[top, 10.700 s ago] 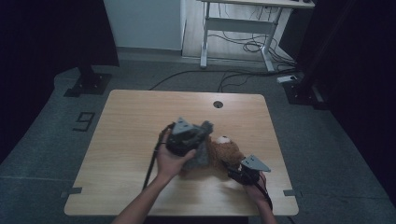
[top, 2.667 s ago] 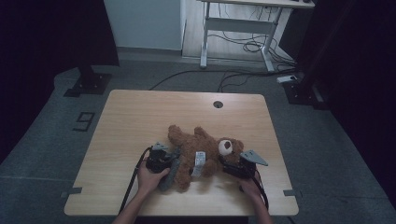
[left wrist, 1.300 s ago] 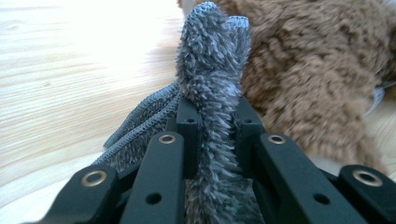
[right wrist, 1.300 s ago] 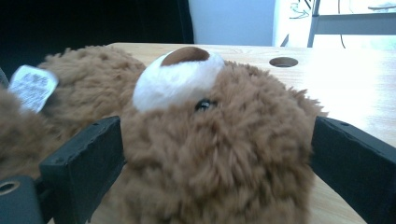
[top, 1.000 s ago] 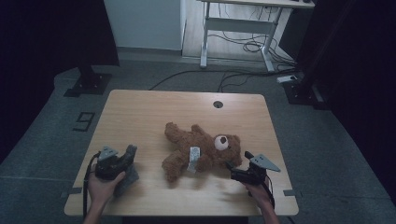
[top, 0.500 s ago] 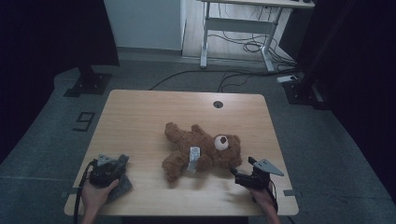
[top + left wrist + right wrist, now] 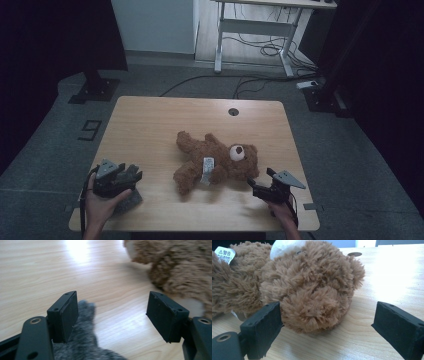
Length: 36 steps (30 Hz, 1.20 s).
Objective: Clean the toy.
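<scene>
1. While the left tongs (image 7: 131,176), jaws just spread, stand released over a grey fur piece (image 7: 83,340) near the worktop's (image 7: 150,120) front-left corner, the set-down looks done.
2. Right tongs (image 7: 325,327) gape, unclenched, around the teddy bear's (image 7: 215,161) head; next probably closing there.
3. Bear lies mid-worktop, long axis diagonal, head toward the front-right corner.

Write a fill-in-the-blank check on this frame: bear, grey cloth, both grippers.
1. The bear lies on the ____.
2. The grey cloth lies by the ____ gripper.
3. The left gripper's fingers stand ____.
4. The right gripper faces the bear's ____.
Missing words: table; left; open; head.
</scene>
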Tool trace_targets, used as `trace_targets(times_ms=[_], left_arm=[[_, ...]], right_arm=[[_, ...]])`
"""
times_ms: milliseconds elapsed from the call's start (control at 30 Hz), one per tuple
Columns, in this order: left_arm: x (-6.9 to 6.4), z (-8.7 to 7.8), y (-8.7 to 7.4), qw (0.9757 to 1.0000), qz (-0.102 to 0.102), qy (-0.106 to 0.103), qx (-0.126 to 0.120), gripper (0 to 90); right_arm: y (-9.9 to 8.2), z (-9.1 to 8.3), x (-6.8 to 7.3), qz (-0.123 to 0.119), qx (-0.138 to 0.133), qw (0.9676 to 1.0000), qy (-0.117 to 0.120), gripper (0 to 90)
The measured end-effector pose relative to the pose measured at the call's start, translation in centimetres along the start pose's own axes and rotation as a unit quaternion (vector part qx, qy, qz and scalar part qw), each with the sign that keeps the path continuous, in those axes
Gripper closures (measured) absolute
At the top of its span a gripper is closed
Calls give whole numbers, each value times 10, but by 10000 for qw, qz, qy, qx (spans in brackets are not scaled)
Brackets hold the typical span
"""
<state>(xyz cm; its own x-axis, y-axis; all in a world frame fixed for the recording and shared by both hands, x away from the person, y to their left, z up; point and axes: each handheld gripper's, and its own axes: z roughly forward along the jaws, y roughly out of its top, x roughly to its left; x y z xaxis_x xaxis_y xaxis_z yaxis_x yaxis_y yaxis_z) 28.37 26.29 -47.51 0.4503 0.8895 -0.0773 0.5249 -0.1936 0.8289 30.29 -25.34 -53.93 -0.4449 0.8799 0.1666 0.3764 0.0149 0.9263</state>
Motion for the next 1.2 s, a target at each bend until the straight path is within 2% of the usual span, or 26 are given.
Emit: trace_targets(times_ms=[333,600,700,867,1200], left_arm=[[-25,7,-7,9994,153,-296,18,269],[-40,15,-22,9985,367,-377,160,286],[-45,17,-29,9980,384,-436,253,288],[-50,17,-34,9974,453,-479,299,290],[-53,22,-36,9968,436,-579,350,296]], right_arm=[[-7,-10,3,-22,106,9999,-38,131],[-14,-23,10,-16,133,9999,6,135],[-21,-29,12,54,215,9998,20,135],[-28,-39,15,15,291,9996,-25,137],[-27,-37,15,-25,376,9992,-89,139]])
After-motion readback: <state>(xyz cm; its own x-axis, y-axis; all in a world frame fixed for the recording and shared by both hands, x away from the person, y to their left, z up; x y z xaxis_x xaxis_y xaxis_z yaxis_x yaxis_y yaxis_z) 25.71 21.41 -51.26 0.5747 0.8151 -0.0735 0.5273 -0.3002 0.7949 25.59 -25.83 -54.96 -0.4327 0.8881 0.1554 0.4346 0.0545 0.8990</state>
